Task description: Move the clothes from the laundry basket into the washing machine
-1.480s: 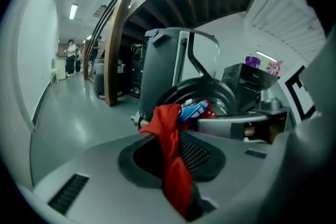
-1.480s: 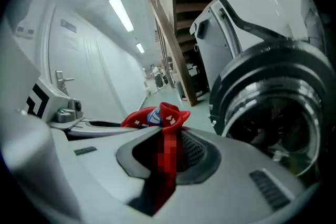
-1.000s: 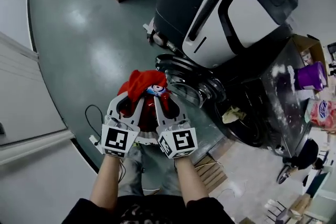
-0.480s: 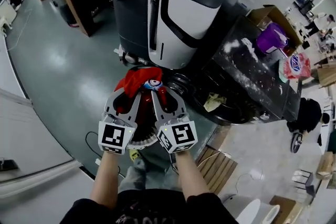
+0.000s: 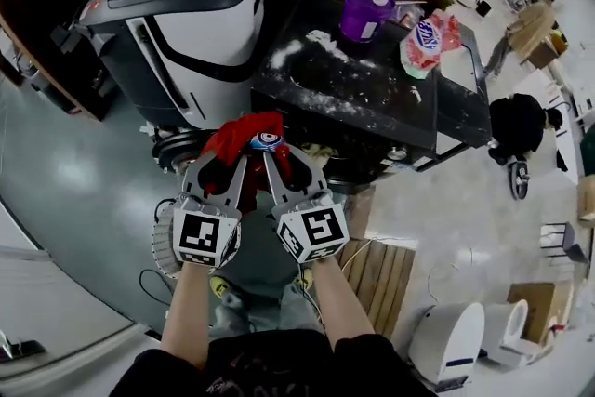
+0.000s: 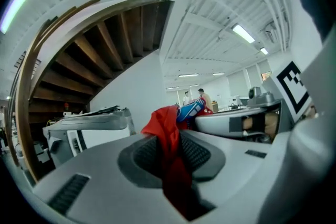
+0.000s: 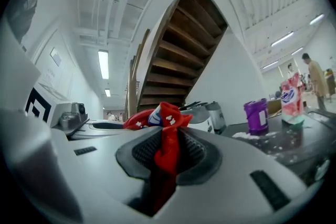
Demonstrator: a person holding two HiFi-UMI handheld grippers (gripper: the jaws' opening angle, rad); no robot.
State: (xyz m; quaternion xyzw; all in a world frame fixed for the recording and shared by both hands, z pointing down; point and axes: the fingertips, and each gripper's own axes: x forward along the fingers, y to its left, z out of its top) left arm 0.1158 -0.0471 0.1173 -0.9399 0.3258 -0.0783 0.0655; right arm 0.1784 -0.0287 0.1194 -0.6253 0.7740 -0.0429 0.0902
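Now, from the head view: soft red garment (image 5: 244,133) with a blue-and-white printed patch, bunched into a crumpled lump just before the near edge of the washing machine (image 5: 372,98). Pinched from both sides by the left gripper (image 5: 223,161) and right gripper (image 5: 279,158), hard grey-white plastic, each with a marker cube (image 5: 203,239). Flat dark top of that machine dusted with white powder; purple tub (image 5: 361,12) and pink-white pouch (image 5: 423,42) at its far side; glossy black-and-white appliance (image 5: 186,23) to its left. Differs from a second ago: then low over the grey floor (image 5: 65,181) left of the machine, now raised before its top, grip unchanged.

From the left gripper view: ribbed dark pads (image 6: 197,155) narrowly parted, clamped on a hanging fold of red cloth.

From the right gripper view: same narrow clamp, red fabric with small white marks squeezed between the pads, purple tub on the machine off to the right.
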